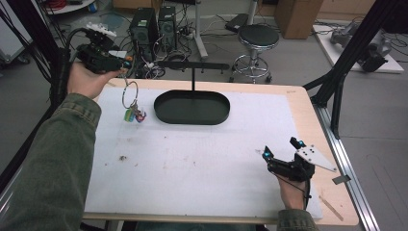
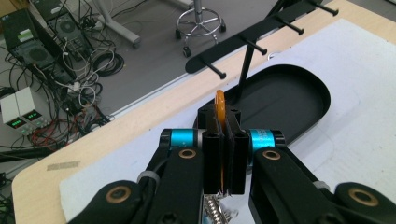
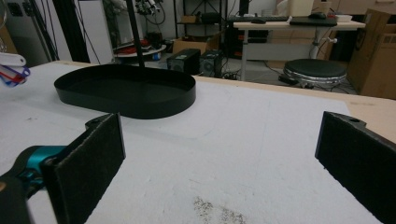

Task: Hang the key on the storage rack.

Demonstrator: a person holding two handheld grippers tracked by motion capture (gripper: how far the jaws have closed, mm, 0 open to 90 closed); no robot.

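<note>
You are holding the left gripper [image 1: 103, 57] raised over the far left corner of the table [image 1: 308, 103], its jaws pinched flat on the key ring [image 1: 130, 94], so the ring and its small charms [image 1: 134, 115] are dangling clear of the white mat [image 1: 202, 159]. That lift probably readies the ring for a peg [image 2: 212, 70] on the black hanger stand [image 1: 192, 66] above the oval tray [image 1: 191, 108]. Your right gripper [image 1: 281, 149] is resting spread wide and empty near the right edge, out of the way.
</note>
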